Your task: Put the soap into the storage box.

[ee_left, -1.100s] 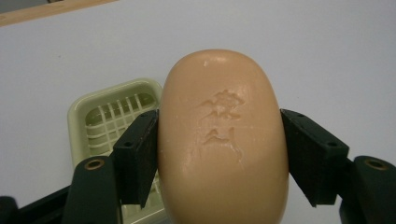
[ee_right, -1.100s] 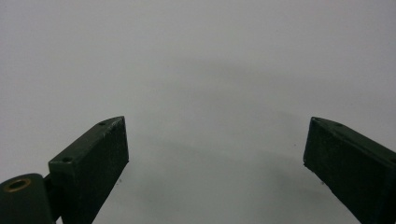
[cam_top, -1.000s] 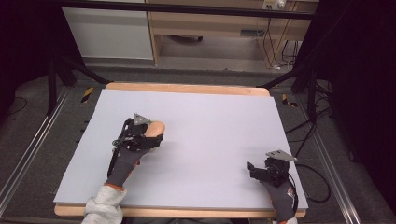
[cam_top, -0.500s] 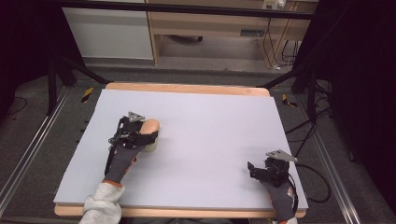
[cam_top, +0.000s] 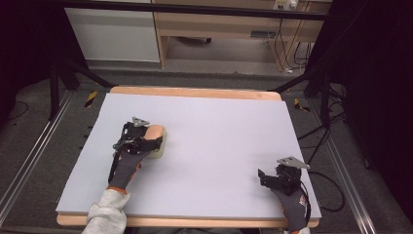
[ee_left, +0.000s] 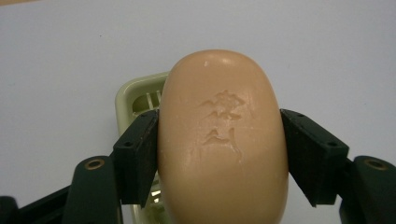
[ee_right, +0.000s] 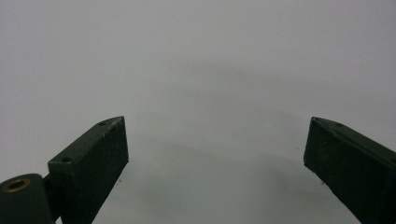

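Peach soap clamped, embossed mark visible close-up

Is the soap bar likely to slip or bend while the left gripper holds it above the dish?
The soap bar looks solid, so it probably stays stiff. Its smooth, rounded sides may slip between the left gripper pads. It seems fairly heavy for its size.

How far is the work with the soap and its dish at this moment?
Done: the left claw has the peach soap bar gripped between its jaws. In hand: the bar hangs above the pale green soap dish, which lies on the white table; the pictures cannot settle whether it touches. Left: probably to lower it in and let go. The right claw is open, near the table's front edge.
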